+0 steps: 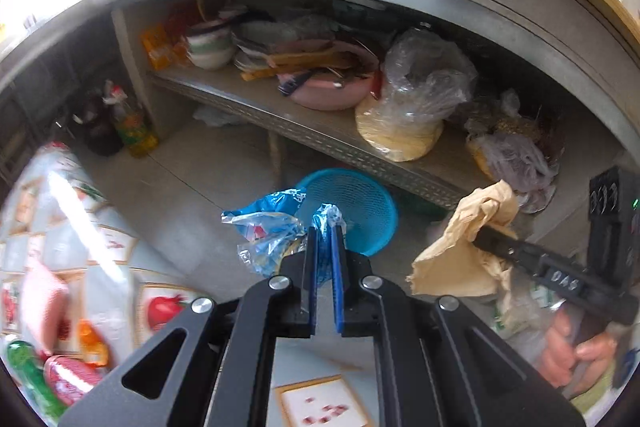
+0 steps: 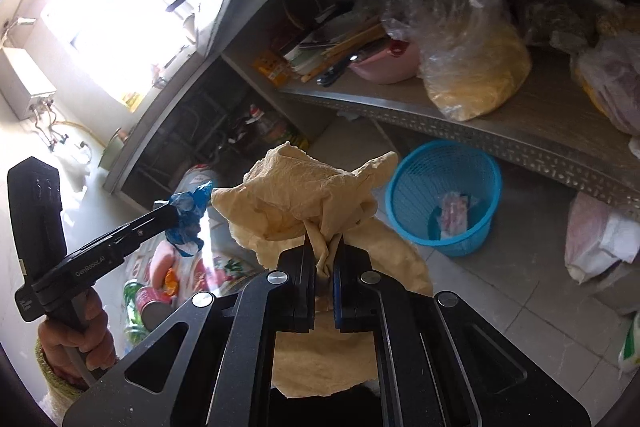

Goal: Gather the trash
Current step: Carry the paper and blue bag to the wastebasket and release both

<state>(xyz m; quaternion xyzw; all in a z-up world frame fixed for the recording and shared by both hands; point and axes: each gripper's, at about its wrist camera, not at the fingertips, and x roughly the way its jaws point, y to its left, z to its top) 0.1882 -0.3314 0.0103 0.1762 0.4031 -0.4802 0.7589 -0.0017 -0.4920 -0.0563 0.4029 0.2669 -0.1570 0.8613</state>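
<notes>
Your left gripper (image 1: 325,227) is matt black with bright metal rivets and smooth blue pads, its jaws pinched on a glossy, crinkled blue plastic wrapper (image 1: 268,231); your right gripper (image 2: 323,247) has the same finish and grips a soft, creased tan paper sheet (image 2: 320,195), matt and rough; the bin (image 2: 444,195) is shiny blue plastic mesh; the shelf (image 2: 500,131) is dull perforated metal; the floor (image 2: 500,287) is smooth pale tile

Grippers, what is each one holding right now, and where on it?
Left gripper pinches the blue plastic wrapper by one edge; right gripper pinches the crumpled tan paper at a bunched fold.
</notes>
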